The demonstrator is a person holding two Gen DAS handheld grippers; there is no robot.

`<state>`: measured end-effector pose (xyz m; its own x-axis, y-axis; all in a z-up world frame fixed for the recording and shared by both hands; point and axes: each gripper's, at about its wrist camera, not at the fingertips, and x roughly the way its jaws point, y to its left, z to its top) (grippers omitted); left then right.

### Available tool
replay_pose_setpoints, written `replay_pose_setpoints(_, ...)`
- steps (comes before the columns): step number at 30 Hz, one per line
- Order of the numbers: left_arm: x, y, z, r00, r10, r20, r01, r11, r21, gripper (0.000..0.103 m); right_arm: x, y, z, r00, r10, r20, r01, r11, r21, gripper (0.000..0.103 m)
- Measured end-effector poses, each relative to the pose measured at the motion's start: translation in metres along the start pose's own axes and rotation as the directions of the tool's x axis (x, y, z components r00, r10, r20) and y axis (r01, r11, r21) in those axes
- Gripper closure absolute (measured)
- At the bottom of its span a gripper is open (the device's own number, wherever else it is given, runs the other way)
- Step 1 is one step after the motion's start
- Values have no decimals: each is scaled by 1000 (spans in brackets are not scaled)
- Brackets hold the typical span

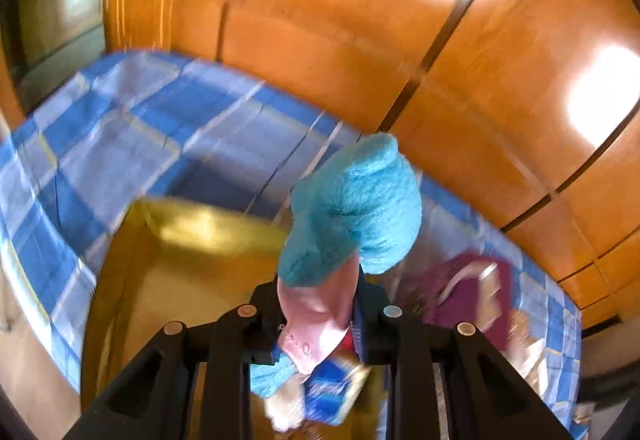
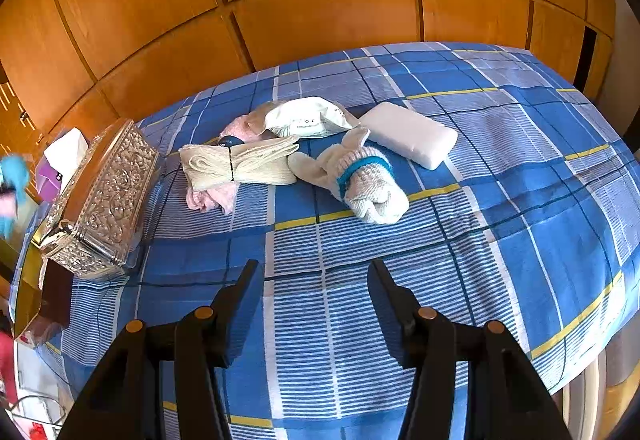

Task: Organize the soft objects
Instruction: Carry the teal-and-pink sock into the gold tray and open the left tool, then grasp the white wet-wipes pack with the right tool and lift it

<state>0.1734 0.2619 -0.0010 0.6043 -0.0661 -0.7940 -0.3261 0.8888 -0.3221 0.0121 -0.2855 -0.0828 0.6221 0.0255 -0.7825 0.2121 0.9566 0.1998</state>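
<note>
On the bed [image 2: 440, 240], the rolled sock [image 2: 366, 183] is serving as the landmark. Just behind it to the right, the flat packet [image 2: 412, 133] is lying. To its left, the tied cloth bundle [image 2: 240, 163] is resting partly over a folded cloth [image 2: 210, 197], and behind that bundle a pouch [image 2: 308, 117] is sitting. Far left of the sock, the embossed box [image 2: 108, 195] is standing at the bed's edge. Behind everything, the wardrobe [image 2: 320, 11] is rising.

Glossy orange wood-panel wardrobe [image 2: 320, 11] behind bed, blue plaid bedspread [image 2: 520, 224]; bright glare.
</note>
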Motion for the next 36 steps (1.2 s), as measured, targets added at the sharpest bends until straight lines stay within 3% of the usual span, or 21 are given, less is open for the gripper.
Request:
replay_pose_setpoints(5,39,22,-33,996,17,-83,-22,998,-64,76,-5,3,1,1000,-13,2,13,1000,-7,48)
replay_pose_setpoints(9,59,25,-47,993,20,-113,-28,997,-74,66,-9,2,9,1000,-3,2,3,1000,8,48)
replay_pose_setpoints(15,55,20,-60,997,45,-67,-45,999,-4,52,-2,-3,35,996,89,-12,-88,992,90,48)
replay_pose_setpoints(18,45,24,-64,998,59,-25,-59,998,19,50,6,-6,52,988,157,-14,-153,977,148,48)
replay_pose_setpoints(22,25,28,-76,996,75,41,-77,996,48,45,27,-13,75,963,270,-11,-257,925,279,48)
replay_pose_setpoints(25,12,29,-83,995,71,68,-76,995,66,45,50,-21,94,935,355,9,-328,854,404,40)
replay_pose_setpoints(29,0,29,-94,995,57,87,-64,995,79,44,92,-35,113,917,399,3,-325,742,586,31)
replay_pose_setpoints(32,-8,28,-101,994,43,98,-52,995,86,44,116,-40,122,931,364,-29,-254,703,664,29)
replay_pose_setpoints(36,-14,24,-108,995,23,98,-32,995,96,43,134,-37,143,950,309,-51,-192,703,685,22)
